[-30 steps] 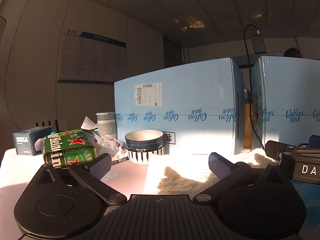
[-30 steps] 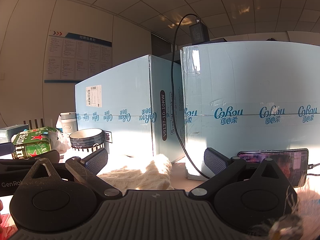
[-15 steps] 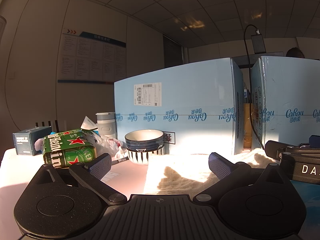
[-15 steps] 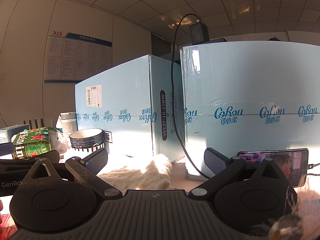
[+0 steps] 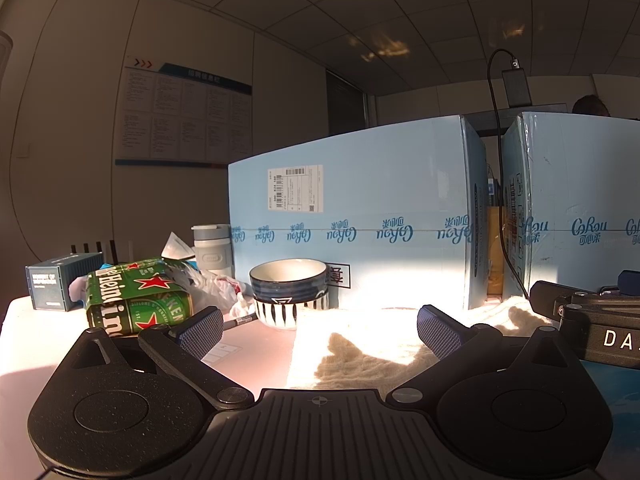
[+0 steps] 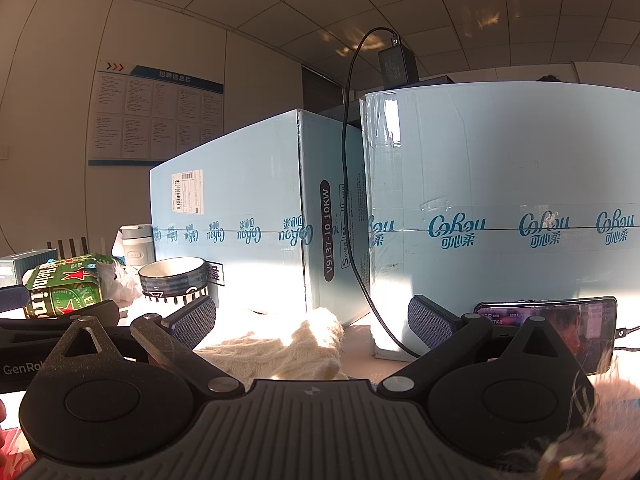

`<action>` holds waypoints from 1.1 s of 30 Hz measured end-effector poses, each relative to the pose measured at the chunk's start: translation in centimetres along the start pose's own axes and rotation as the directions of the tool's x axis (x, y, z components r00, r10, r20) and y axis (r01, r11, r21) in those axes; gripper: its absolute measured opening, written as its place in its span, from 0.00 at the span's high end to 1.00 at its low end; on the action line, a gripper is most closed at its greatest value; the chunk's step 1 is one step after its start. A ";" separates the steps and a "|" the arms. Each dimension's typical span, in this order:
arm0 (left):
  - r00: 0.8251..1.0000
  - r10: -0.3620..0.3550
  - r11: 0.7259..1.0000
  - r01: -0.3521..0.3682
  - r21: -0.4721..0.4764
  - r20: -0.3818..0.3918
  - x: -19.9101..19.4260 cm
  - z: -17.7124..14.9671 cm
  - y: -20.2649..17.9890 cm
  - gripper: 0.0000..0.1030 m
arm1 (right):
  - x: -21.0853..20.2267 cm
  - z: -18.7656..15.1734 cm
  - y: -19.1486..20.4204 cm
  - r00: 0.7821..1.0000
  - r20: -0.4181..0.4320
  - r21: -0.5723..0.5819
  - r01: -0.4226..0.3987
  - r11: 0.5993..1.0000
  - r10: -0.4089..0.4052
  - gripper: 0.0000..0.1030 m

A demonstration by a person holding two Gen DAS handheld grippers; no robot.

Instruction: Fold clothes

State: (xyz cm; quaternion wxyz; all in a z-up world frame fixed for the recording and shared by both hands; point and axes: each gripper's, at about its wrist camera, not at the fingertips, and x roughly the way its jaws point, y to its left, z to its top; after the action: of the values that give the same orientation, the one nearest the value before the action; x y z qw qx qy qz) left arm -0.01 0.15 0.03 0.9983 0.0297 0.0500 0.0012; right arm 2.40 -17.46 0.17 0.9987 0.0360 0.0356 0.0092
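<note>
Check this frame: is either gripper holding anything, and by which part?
Nothing is held. The left gripper and right gripper are both open, with the cream knitted garment lying on the table ahead of them, ungripped.

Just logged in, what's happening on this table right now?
Nothing is gripped yet. The left gripper and right gripper are both open, held low over a cream knit garment that lies rumpled on the table in front of two blue boxes. Bowls, a beer pack and a phone sit nearby. Folding has not visibly begun.
</note>
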 end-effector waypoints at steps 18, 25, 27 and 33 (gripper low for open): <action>1.000 0.000 1.000 0.000 0.000 0.001 0.0 0.0 0.2 0.00 | 0.0 0.0 0.0 1.000 0.000 0.000 0.000 1.000 0.000 0.00; 1.000 -0.001 1.000 0.001 0.000 0.001 0.0 0.0 0.1 0.00 | 0.0 0.0 0.0 1.000 0.000 0.000 0.000 1.000 0.000 0.00; 1.000 -0.001 1.000 0.001 0.000 0.002 0.0 0.0 0.0 0.00 | 0.0 0.0 0.0 1.000 0.000 0.000 0.000 1.000 0.000 0.00; 1.000 -0.001 1.000 0.001 0.000 0.002 0.0 0.0 0.1 0.00 | 0.0 0.0 0.0 1.000 0.000 0.000 0.000 1.000 0.000 0.00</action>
State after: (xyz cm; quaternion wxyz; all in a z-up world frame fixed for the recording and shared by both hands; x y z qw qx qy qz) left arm 0.01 0.22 0.05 0.9984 0.0295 0.0490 0.0009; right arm 2.44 -17.48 0.13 0.9987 0.0361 0.0355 0.0092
